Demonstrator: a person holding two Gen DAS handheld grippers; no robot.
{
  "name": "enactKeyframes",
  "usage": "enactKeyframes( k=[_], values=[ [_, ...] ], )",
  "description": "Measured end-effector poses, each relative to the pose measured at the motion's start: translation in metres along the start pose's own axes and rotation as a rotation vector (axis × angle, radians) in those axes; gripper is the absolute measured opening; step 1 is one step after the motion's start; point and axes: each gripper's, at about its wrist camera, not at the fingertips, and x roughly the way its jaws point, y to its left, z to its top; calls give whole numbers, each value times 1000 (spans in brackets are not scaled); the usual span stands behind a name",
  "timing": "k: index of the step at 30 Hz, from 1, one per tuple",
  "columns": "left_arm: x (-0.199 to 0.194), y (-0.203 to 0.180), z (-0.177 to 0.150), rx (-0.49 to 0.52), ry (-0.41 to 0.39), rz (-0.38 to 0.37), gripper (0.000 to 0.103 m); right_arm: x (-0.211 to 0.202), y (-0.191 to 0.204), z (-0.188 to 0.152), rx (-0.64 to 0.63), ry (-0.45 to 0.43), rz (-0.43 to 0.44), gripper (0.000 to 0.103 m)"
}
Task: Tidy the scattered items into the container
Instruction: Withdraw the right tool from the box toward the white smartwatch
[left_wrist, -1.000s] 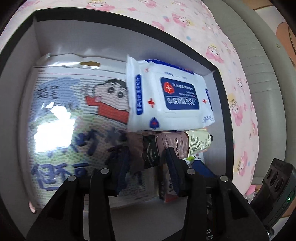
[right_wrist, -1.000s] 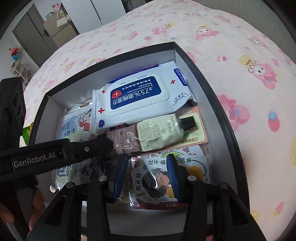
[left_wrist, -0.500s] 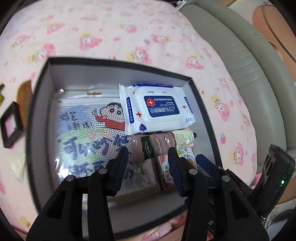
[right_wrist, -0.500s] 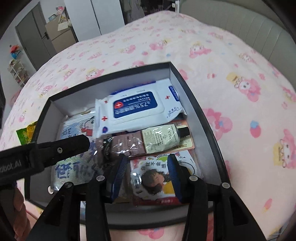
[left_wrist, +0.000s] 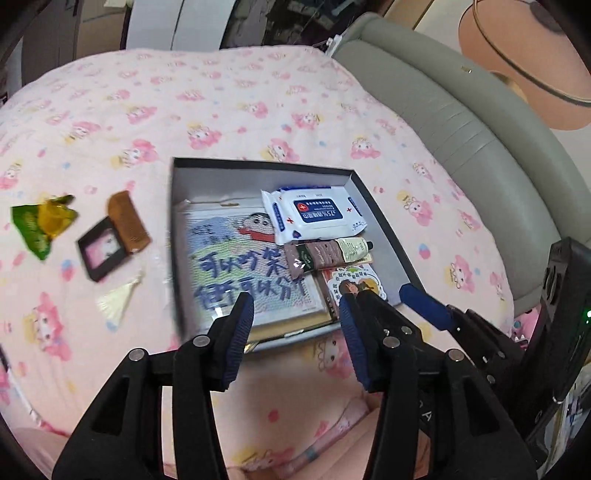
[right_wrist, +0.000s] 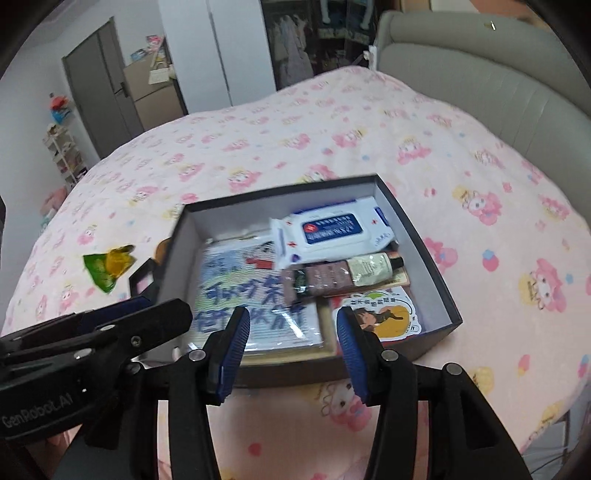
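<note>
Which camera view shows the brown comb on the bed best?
The left wrist view: the brown comb lies fully visible beside the small framed picture, left of the box. In the right wrist view the box wall hides nearly all of it.

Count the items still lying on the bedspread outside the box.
3, all left of the box: green snack wrapper, small black frame, and wooden comb with tassel. Others may be hidden.

the box wall (right_wrist: 173, 254) is hiding most of the comb (right_wrist: 161, 248) and framed picture (right_wrist: 142, 280); print on the wipes pack (left_wrist: 314, 212) is staying too small to read
</note>
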Motion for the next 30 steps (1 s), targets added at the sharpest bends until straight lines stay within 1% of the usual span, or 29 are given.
enactKeyframes(
  k=[6, 8, 12, 16, 20, 24, 30],
  values=[
    [-51, 18, -16, 14, -51, 27, 51, -38, 39, -8, -66, -54, 25, 48],
    [-64, 24, -21, 14, -66, 40, 51, -46, 50, -12, -80, -64, 34, 50],
    [-88, 39, -31, 11, -90, 69, 51, -57, 73, -19, -120, -76, 52, 51],
    [-110, 57, -43, -15, -114, 86, 51, -65, 92, -25, -148, -82, 76, 51],
    [-129, 77, -52, -47, -135, 101, 52, -68, 113, -28, -174, -67, 116, 51],
    [-145, 98, -60, -80, -158, 122, 52, -70, 140, -32, -224, -72, 138, 52],
    [-167, 138, -73, -143, -187, 175, 53, -62, 182, -34, -284, -55, 196, 52]
  ],
)
